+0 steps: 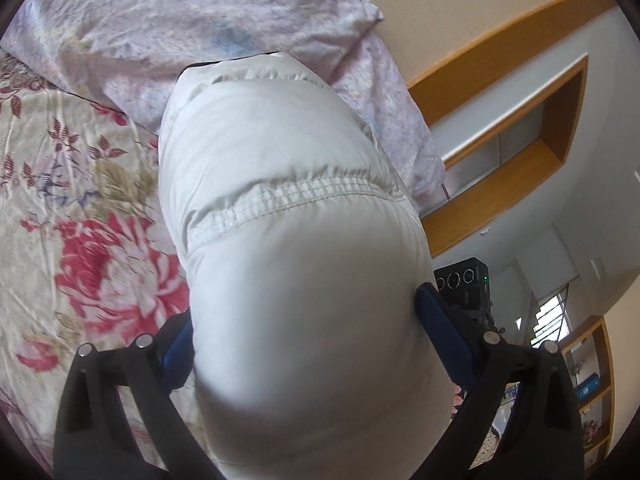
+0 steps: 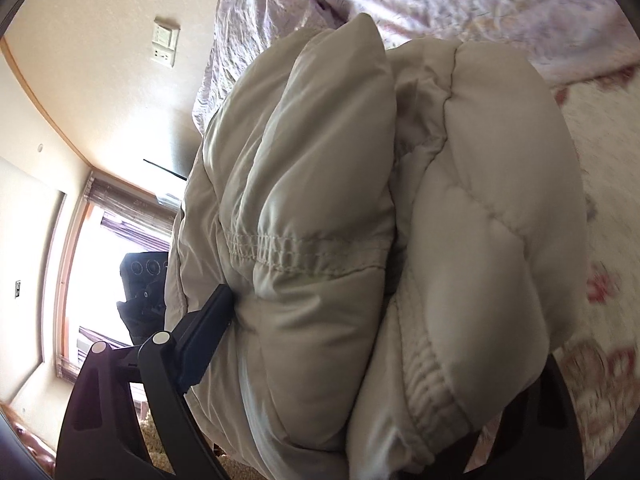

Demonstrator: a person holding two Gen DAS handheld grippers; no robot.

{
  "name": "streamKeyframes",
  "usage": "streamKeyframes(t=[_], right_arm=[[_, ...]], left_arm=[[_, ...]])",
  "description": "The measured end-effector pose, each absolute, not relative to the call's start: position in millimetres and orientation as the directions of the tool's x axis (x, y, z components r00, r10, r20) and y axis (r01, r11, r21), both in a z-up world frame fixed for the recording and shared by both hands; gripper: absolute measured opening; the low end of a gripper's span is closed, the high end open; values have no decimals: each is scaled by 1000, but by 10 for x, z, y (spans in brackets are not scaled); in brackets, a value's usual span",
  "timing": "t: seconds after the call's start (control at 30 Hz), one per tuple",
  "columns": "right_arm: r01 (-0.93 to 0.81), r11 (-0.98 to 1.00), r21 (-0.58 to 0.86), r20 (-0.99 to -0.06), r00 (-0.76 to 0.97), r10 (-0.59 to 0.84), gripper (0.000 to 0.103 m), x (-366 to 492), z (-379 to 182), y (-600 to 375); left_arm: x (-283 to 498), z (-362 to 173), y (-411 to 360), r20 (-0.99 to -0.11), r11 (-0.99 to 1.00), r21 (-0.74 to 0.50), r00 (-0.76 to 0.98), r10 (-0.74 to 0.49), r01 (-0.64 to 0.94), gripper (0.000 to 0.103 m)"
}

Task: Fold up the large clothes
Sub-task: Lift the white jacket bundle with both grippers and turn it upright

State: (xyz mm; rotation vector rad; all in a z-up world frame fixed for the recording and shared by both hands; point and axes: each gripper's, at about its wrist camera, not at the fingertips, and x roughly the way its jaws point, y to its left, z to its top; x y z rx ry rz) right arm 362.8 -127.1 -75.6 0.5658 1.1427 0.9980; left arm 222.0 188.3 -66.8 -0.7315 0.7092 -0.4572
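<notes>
A puffy off-white quilted jacket [image 1: 280,208] fills the left wrist view, bunched between the two blue-padded fingers of my left gripper [image 1: 304,320], which is shut on it above the bed. In the right wrist view the same jacket [image 2: 360,220] shows as thick folded layers with elastic stitched seams. My right gripper [image 2: 380,360] is shut on these layers; its left finger [image 2: 204,344] presses the side of the bundle and its right finger is mostly hidden behind the fabric.
A floral bedspread [image 1: 80,220] with red flowers lies under the jacket. A pale lilac pillow or duvet [image 1: 180,20] lies at the bed's head. A wall with wooden trim and a recessed shelf [image 1: 520,140], a window [image 2: 92,280] and a black device [image 1: 464,284] surround the bed.
</notes>
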Motion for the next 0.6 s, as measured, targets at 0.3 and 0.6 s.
streamKeyframes(t=[0.3,0.6], right_arm=[[-340,530,777,-528,107,843,89,3924,-935,-865],[-313,591,744,-567,172,805,99,3821,-1091,-986]], left_arm=[[2508,-918,2128,-472,718,-692,706,-529,75,97],[2495,-1038,2137,-521,768,-639,709,-476,45,101]])
